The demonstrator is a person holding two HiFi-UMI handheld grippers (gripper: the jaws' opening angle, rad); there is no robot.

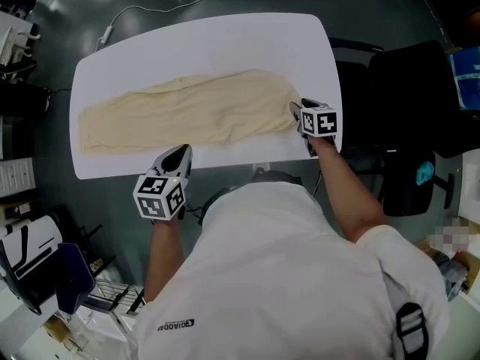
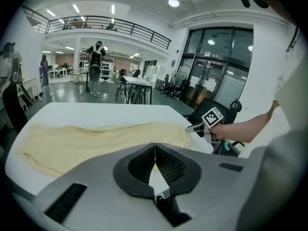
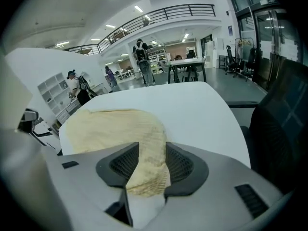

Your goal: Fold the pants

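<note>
The cream pants (image 1: pixel 187 111) lie stretched lengthwise across the white table (image 1: pixel 225 43). My right gripper (image 1: pixel 295 109) is at their right end. In the right gripper view its jaws (image 3: pixel 151 153) stand apart, with the end of the pants (image 3: pixel 149 162) lying loose between them on the table (image 3: pixel 192 109). My left gripper (image 1: pixel 178 151) hovers at the table's near edge, just short of the cloth's near side. Its jaws (image 2: pixel 155 150) are pressed together with nothing in them. From there the pants (image 2: pixel 96 138) spread ahead, and the right gripper (image 2: pixel 192 128) shows at their right end.
A black office chair (image 1: pixel 405 96) stands close to the table's right side. A white cable (image 1: pixel 150 6) runs over the floor beyond the far edge. Shelves and clutter (image 1: pixel 22 223) sit at the left. People (image 2: pixel 96 66) stand far off in the hall.
</note>
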